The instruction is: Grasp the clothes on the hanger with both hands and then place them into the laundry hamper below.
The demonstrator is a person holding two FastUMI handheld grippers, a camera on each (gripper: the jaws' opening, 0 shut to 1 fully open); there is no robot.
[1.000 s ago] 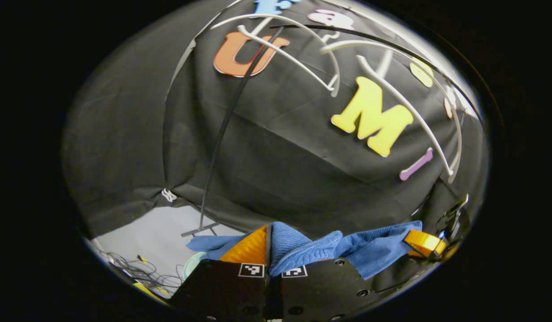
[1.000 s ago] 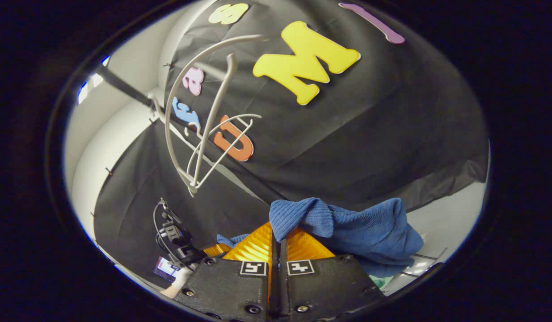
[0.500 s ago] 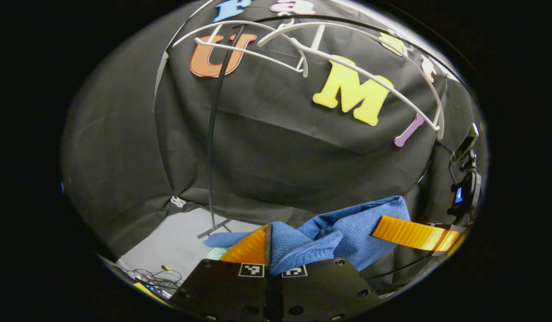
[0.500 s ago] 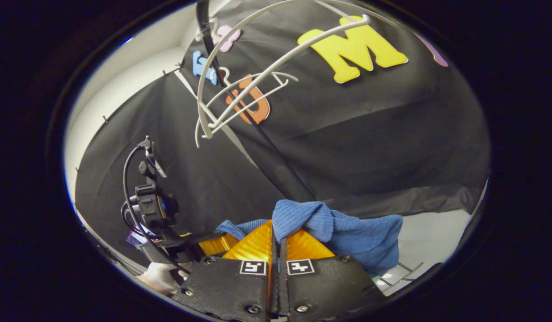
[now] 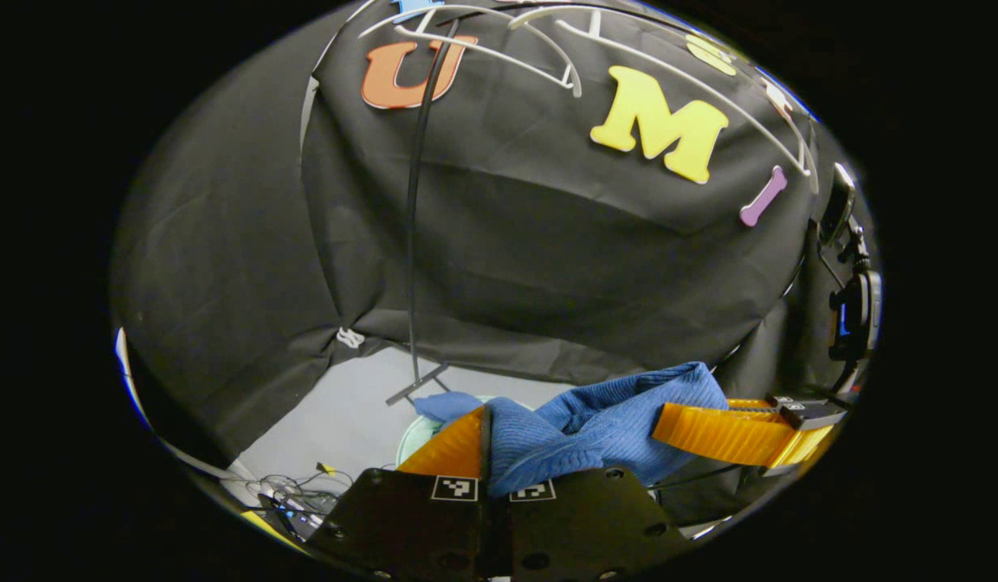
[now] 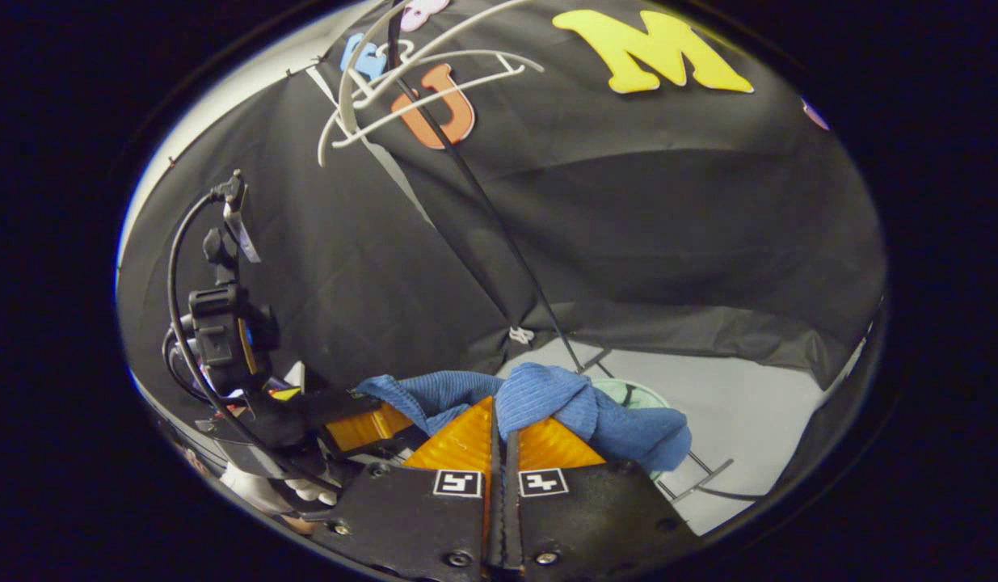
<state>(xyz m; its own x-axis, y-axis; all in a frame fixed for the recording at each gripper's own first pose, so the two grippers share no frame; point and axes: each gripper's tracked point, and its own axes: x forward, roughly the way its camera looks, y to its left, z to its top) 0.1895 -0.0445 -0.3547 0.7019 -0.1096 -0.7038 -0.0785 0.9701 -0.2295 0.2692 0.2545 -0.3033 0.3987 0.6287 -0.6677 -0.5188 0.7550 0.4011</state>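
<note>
My left gripper and right gripper are each closed on the blue garment. The pale green hamper, apparently, lies below; white hangers hang above

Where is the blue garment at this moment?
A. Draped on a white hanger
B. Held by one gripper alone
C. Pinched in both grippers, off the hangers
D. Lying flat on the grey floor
C: the blue garment is clamped by the left gripper and the right gripper, while the white hangers hang bare.
</note>
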